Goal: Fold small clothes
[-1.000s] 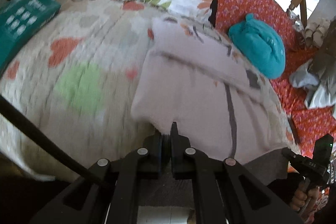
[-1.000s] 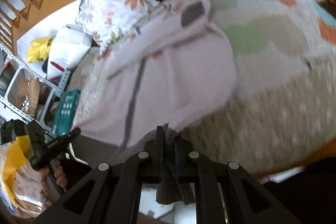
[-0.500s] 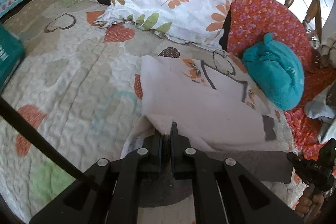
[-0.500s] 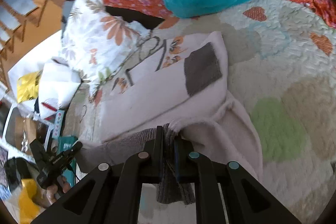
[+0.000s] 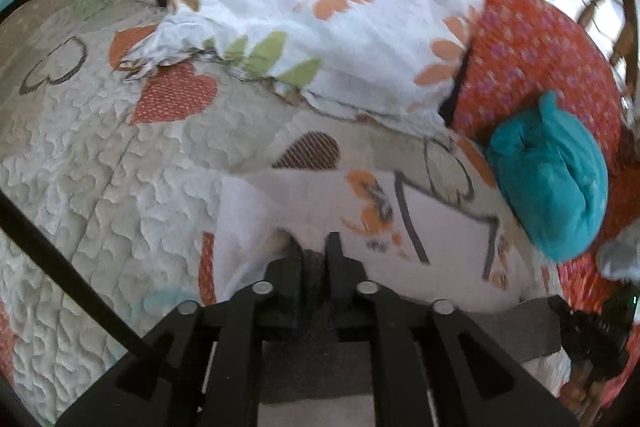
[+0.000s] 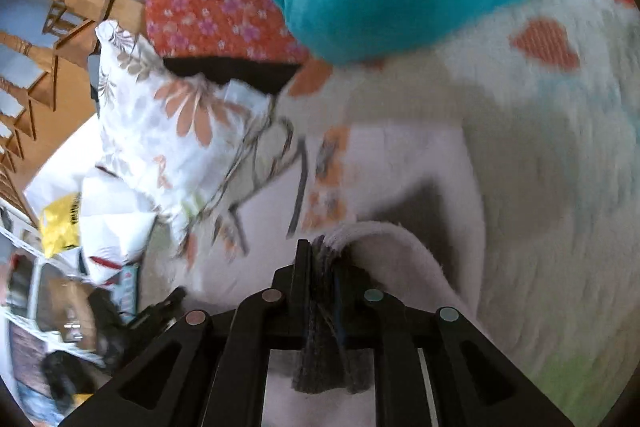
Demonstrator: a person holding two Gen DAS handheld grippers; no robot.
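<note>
Pale garment folded on quilt, grey hem between both just-loosening tools.

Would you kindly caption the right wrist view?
Right gripper folding a pale garment by its grey hem across a heart-patterned quilt.

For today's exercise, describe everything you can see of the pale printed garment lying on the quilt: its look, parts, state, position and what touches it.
The garment is pale pinkish-white, soft, fleecy-looking cloth with orange flower prints, dark grey lines and a dark grey ribbed hem. It lies folded over itself on the heart-patterned quilt, before the floral pillow and beside a teal bundle. The hem edge sits between both sets of tongs, left and right, whose jaws have just been opening.
</note>
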